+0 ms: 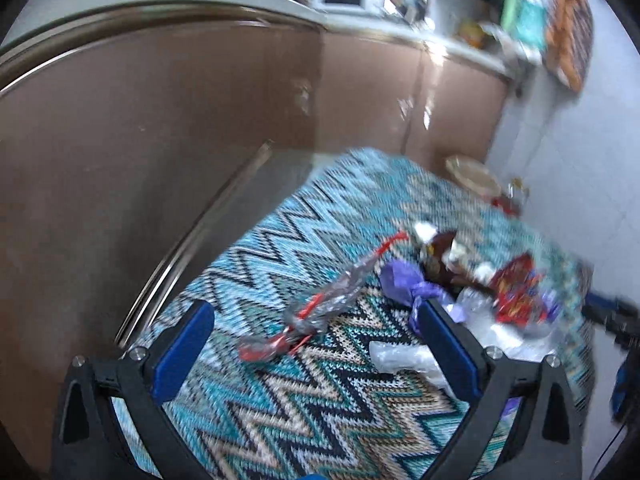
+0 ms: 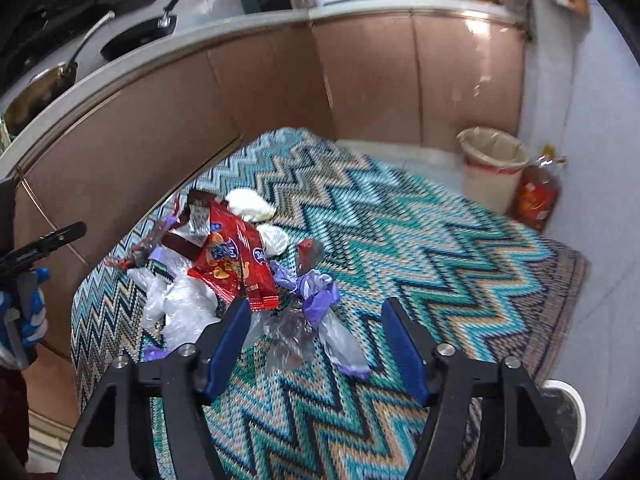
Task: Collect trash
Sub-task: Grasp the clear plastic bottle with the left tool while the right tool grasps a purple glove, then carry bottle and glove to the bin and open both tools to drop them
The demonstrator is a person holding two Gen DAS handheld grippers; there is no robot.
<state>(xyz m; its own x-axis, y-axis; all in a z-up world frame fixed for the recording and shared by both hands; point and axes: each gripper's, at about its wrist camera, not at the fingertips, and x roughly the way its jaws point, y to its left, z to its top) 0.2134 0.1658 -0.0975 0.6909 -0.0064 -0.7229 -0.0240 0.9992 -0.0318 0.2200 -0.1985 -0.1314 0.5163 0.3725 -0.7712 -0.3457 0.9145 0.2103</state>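
1. Left wrist view: the left gripper (image 1: 316,328) stands wide with nothing between its blue pads. It points down at the zigzag rug (image 1: 280,412).
2. A clear wrapper with red ends (image 1: 320,304) lies on the rug just ahead, between the two fingers. Its long axis runs diagonally, from lower left up to the right, so the jaws would close roughly across its narrow width.
3. To the right sits the rest of the litter: a purple wrapper (image 1: 404,280) just beside the right-hand finger, a red snack bag (image 1: 516,288) and clear plastic (image 1: 400,356). The frame is smeared, so the brown item behind them I can't name.
4. Right wrist view: the right gripper (image 2: 316,340) is partly open, jaws at a middling gap, and nothing is pinched.
5. The crumpled clear film with the purple wrapper (image 2: 316,292) lies directly ahead, in the gap between the fingers, its length trailing toward the lower right. The red snack bag (image 2: 232,256) is just past the left-hand finger, with white plastic (image 2: 180,304) beside it.
6. By my reckoning each hand has its own nearest piece: left for the red-ended wrapper, right for the purple-and-clear bundle.
7. A lined waste bin (image 2: 492,168) stands upright at the far edge of the rug by the cabinets, well apart from the pile. What I can see of its inside looks empty. An orange-red bottle (image 2: 536,196) stands just beside it.
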